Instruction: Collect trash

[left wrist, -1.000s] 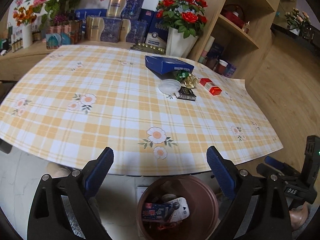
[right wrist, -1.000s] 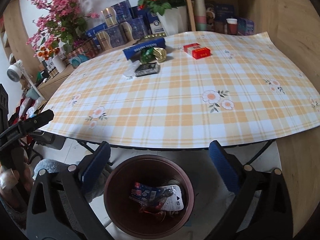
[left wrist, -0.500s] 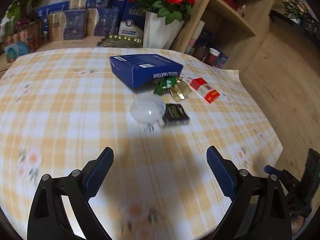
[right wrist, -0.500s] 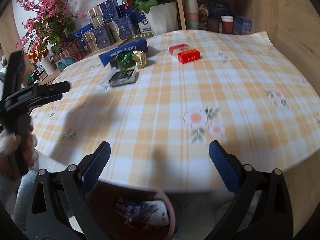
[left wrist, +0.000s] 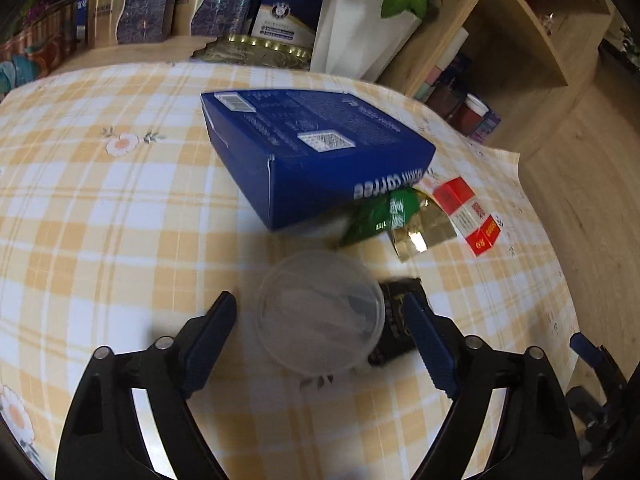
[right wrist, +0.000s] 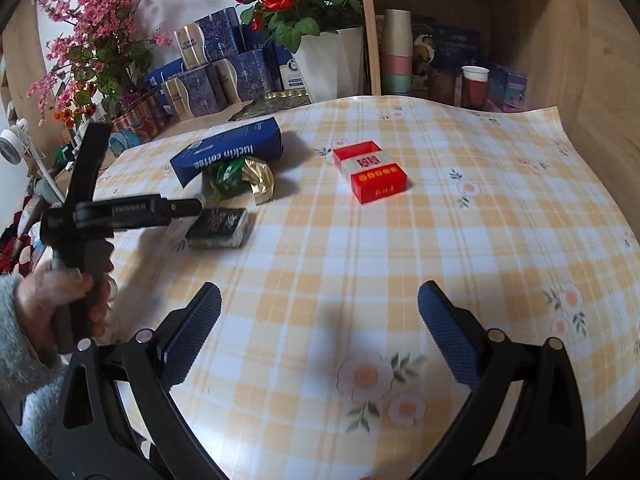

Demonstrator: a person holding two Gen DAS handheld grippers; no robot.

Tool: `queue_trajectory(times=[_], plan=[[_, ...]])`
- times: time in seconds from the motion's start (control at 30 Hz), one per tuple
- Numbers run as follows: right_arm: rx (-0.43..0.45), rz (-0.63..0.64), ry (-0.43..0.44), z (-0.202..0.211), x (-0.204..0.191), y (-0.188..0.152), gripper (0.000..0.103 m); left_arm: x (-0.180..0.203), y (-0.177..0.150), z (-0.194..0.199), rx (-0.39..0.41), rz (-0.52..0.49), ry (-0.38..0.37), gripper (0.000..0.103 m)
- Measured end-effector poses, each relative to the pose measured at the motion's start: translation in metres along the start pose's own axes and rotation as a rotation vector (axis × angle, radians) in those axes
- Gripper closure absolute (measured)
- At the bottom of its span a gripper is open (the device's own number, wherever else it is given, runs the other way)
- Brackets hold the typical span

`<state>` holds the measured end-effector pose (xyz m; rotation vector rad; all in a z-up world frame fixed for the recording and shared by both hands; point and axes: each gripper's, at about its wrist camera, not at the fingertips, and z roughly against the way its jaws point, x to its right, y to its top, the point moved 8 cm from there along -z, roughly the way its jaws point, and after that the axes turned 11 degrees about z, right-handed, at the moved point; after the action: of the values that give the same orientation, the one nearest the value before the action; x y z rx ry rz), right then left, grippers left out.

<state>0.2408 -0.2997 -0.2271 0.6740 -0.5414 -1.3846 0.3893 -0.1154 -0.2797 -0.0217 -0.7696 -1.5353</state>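
Note:
On the checked tablecloth (left wrist: 120, 220) lies a clear plastic lid (left wrist: 320, 312). My left gripper (left wrist: 320, 320) is open, its fingers either side of the lid. Beside the lid is a small black packet (left wrist: 396, 312), also in the right wrist view (right wrist: 218, 226). Behind are a blue coffee box (left wrist: 312, 148), a green and gold wrapper (left wrist: 396, 220) and a red cigarette pack (left wrist: 468, 212). My right gripper (right wrist: 318, 336) is open and empty over the tablecloth (right wrist: 440, 240), nearer than the red pack (right wrist: 372, 176). The left gripper shows at left in the right wrist view (right wrist: 120, 212).
A white vase of red roses (right wrist: 328, 60), blue gift boxes (right wrist: 216, 68) and pink flowers (right wrist: 92, 40) stand behind the table. A wooden shelf with cups (right wrist: 472, 80) is at the back right. Wooden floor (left wrist: 592, 200) lies right of the table.
Both grippers moved up from over the brown bin and forward over the table. The left one has come right up to the clear lid, which now lies between its fingers.

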Motion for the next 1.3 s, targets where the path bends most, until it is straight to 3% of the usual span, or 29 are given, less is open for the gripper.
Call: queue_trajectory(times=[0.07, 0.1, 0.2, 0.37, 0.63, 0.8, 0.87, 0.93, 0.97, 1.3], plan=[[0.009, 0.0, -0.01, -0.006, 0.008, 0.009, 0.006, 0.0, 0.001, -0.001, 0.01, -0.019, 0.007, 0.03], [0.014, 0.004, -0.015, -0.008, 0.011, 0.013, 0.006, 0.0, 0.001, -0.001, 0.019, -0.03, 0.014, 0.039], [0.044, 0.022, -0.043, -0.02, 0.022, 0.03, 0.006, -0.002, -0.002, 0.002, 0.059, -0.043, -0.012, 0.039], [0.053, 0.03, -0.086, -0.055, 0.046, 0.061, 0.006, -0.012, 0.002, 0.017, 0.13, 0.032, -0.042, 0.039], [-0.094, 0.072, -0.155, -0.15, 0.073, 0.088, 0.006, -0.012, 0.002, 0.027, 0.198, 0.038, -0.032, 0.039], [-0.189, 0.089, -0.158, -0.174, 0.075, 0.084, 0.007, -0.011, 0.002, 0.028, 0.203, 0.031, -0.035, 0.039], [-0.2, 0.091, -0.144, -0.176, 0.074, 0.081, 0.016, -0.012, 0.002, 0.028, 0.204, 0.032, -0.035, 0.039], [-0.189, 0.086, -0.117, -0.174, 0.071, 0.079, 0.035, -0.012, 0.002, 0.027, 0.206, 0.033, -0.028, 0.039], [-0.179, 0.094, -0.121, -0.172, 0.069, 0.079, 0.038, -0.011, 0.002, 0.027, 0.205, 0.032, -0.026, 0.039], [0.035, 0.266, -0.218, -0.133, 0.032, 0.087, 0.042, -0.012, 0.003, 0.032, 0.233, 0.034, -0.012, 0.039]])
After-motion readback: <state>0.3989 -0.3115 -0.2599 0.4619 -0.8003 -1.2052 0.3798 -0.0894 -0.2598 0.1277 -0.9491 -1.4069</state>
